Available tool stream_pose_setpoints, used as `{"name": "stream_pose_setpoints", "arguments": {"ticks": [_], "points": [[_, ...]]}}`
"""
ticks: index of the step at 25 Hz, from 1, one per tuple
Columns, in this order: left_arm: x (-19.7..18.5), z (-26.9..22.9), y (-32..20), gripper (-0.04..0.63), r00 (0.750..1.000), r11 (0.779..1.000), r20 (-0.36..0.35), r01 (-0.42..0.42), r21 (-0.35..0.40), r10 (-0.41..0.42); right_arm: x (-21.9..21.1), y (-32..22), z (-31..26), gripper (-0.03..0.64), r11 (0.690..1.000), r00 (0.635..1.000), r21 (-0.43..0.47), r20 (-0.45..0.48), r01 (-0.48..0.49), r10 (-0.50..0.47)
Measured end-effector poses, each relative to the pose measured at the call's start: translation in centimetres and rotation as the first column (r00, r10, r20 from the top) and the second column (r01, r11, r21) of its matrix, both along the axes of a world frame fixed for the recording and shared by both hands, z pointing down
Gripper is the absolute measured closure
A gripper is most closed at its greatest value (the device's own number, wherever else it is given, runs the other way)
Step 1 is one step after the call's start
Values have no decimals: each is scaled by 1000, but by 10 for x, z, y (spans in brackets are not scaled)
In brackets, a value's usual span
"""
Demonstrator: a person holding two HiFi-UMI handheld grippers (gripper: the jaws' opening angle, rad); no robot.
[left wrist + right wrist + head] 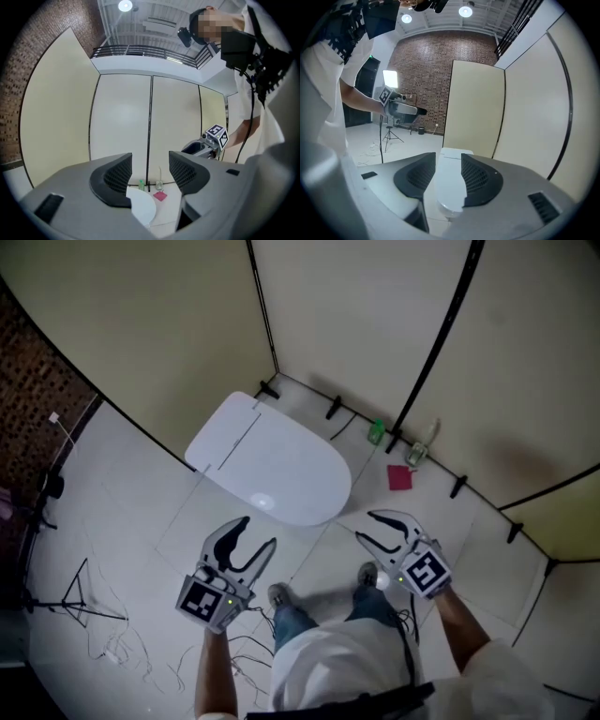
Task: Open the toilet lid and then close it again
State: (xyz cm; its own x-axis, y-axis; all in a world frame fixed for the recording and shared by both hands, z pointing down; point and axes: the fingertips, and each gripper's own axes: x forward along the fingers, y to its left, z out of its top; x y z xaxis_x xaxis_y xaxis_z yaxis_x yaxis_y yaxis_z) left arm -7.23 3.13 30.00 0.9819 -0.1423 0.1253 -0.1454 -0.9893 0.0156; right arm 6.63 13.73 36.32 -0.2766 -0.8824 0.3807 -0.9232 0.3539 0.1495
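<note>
Lying shut at the far corner of the floor [141, 484], the toilet lid [272, 460] faces the left tongs [260, 531] and right tongs [365, 525], both hovering clear of it, spread, pinching nothing.

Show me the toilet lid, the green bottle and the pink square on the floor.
toilet lid [281, 465], head view, middle of its closed white top.
green bottle [376, 432], head view, its body.
pink square [399, 477], head view, its centre.

Bright, even light. Round lamps [465, 11] shine at twelve o'clock. Gripper views bend and go dark at the edges.
</note>
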Motion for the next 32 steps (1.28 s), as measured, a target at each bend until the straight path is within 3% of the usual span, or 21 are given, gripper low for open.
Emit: {"name": "stream_pose_setpoints", "arguments": {"ticks": [5, 7, 9, 11, 12, 13, 15, 17, 18, 20, 23, 25, 27, 32], "points": [[-45, 44, -40, 354, 998, 998, 31, -49, -50, 51, -45, -15, 33, 453, 988, 986, -39, -81, -147, 144], [-56, 70, -50, 354, 999, 989, 24, -40, -145, 44, -57, -20, 45, 453, 981, 979, -38, -76, -192, 189], [-65, 105, -51, 354, 1000, 960, 8, -23, -280, 26, -70, -23, 59, 453, 978, 976, -38, -83, -206, 202], [-65, 151, -42, 354, 1000, 896, -13, -17, -444, 12, -77, -24, 77, 453, 975, 974, -42, -65, -220, 217], [-61, 175, -37, 354, 999, 842, -36, -17, -540, -3, -77, -24, 88, 453, 970, 971, -46, -32, -239, 237], [-55, 199, -32, 354, 998, 770, -62, -19, -638, -26, -74, -26, 99, 453, 962, 963, -50, 17, -268, 269], [-40, 250, -26, 354, 991, 599, -97, -22, -801, -92, -63, -29, 125, 453, 939, 927, -68, 147, -338, 344], [-24, 302, -25, 353, 980, 444, -103, -16, -896, -171, -51, -31, 153, 453, 921, 887, -101, 247, -376, 390], [-17, 326, -27, 351, 972, 386, -107, -18, -922, -209, -47, -32, 167, 453, 916, 875, -113, 272, -384, 400], [-1, 369, -34, 350, 954, 305, -116, -28, -952, -275, -42, -31, 193, 453, 913, 865, -124, 291, -390, 409], [20, 419, -42, 348, 923, 213, -132, -56, -975, -360, -41, -21, 229, 453, 909, 850, -148, 323, -389, 416], [29, 444, -44, 347, 907, 179, -136, -69, -982, -399, -40, -11, 251, 453, 902, 832, -164, 351, -398, 431], [37, 459, -48, 347, 895, 168, -152, -88, -982, -419, -36, -3, 266, 453, 890, 807, -172, 378, -421, 455], [54, 464, -59, 347, 866, 172, -231, -171, -970, -444, -32, 20, 291, 453, 872, 768, -203, 415, -446, 489]]}}
